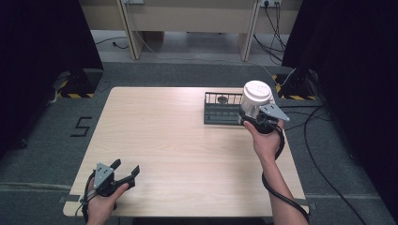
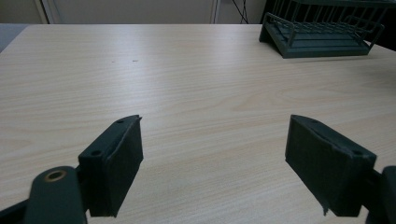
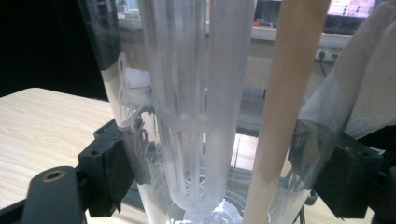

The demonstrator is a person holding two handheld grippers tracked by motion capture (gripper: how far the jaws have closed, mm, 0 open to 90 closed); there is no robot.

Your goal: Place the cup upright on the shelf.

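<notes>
My right gripper (image 1: 257, 118) is shut on a clear plastic container with a white lid (image 1: 256, 95), held upright just above the right end of a dark wire rack (image 1: 220, 111) at the table's far right. In the right gripper view my right gripper (image 3: 224, 158) clamps the container's clear wall (image 3: 196, 93) from both sides. A frosted inner tube, a beige strip and white paper show inside or behind it. My left gripper (image 1: 126, 169) rests open near the table's front left corner. My left gripper (image 2: 212, 158) has bare wood between its jaws, with the rack (image 2: 327, 32) far ahead on the right.
The light wooden table (image 1: 164, 140) stands on grey carpet. Black curtains hang on both sides, with taped stand bases (image 1: 75, 89) at their feet. Cables (image 1: 319, 140) trail on the floor at the right. A "5" mark (image 1: 80, 126) lies left of the table.
</notes>
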